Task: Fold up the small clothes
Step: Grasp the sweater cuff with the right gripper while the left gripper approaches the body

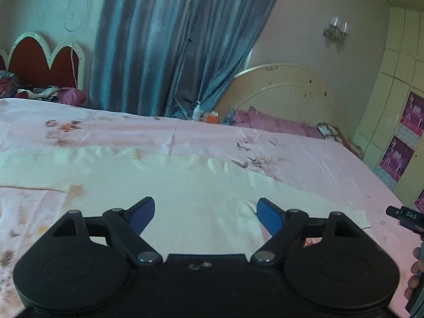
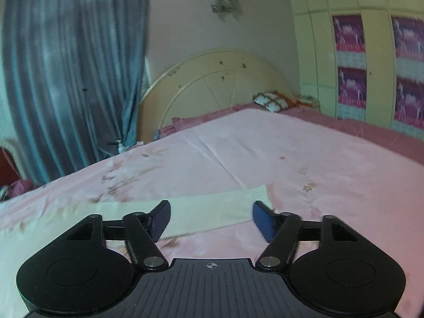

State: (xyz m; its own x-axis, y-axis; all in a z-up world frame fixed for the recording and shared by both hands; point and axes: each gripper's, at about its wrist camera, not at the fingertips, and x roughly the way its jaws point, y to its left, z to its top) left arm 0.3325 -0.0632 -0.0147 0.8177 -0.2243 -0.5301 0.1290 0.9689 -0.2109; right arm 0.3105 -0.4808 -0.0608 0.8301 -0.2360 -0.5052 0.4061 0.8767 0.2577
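1. One small garment point(image 1: 169, 185) is lying on the bed, and two grippers are showing: the left gripper point(image 1: 205, 216) and the right gripper point(image 2: 211, 218).
2. Both grippers are hanging above the cloth with their blue fingers spread wide apart, holding nothing.
3. The garment, a cream-white top, is lying flat on the pink floral bedsheet point(image 1: 304, 156), its ribbed neckline point(image 1: 164, 163) pointing away from the left camera and one sleeve reaching out to each side.
4. Faint yellowish stains are showing near its left sleeve, and light wrinkles are running along the shoulders.
5. In the right wrist view, the end of one sleeve point(image 2: 225, 206) is lying between that gripper's fingers.
6. Around the bed, one blue curtain point(image 1: 169, 42), a cream headboard point(image 2: 212, 84), a red headboard point(image 1: 39, 63), a wall lamp point(image 1: 335, 30) and a wardrobe point(image 2: 376, 61) with pink posters are standing in the background.
7. A bottle point(image 1: 197, 112) and a crocheted cushion point(image 2: 270, 101) are sitting at the far edge.
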